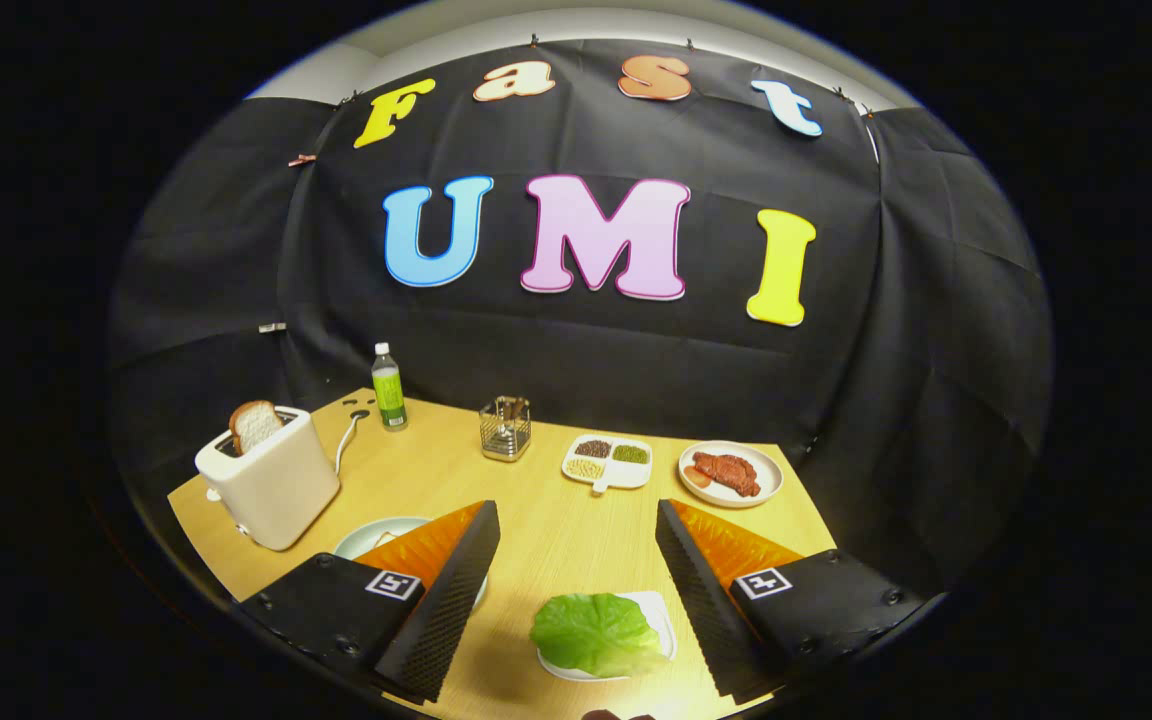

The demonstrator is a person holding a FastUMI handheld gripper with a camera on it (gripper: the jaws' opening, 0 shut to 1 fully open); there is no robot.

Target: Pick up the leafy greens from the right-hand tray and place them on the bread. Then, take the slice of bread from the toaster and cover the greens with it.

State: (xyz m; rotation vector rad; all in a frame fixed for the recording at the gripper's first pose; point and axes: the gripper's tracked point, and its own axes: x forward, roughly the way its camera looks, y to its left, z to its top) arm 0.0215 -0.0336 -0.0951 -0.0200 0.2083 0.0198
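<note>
Black cloth wall (636,370) behind wooden table (546,530), perhaps pale ceiling above.

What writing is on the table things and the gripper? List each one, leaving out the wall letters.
Green bottle label: too small to read.
Square markers on the gripper: coded patterns, no legible words.
Toaster: no marking visible.
The gripper is open, with the leafy greens between its fingers.

A staged booth: black cloth wall (636,380) behind a wooden table (556,540) with toaster (271,480) and food plates.
</note>
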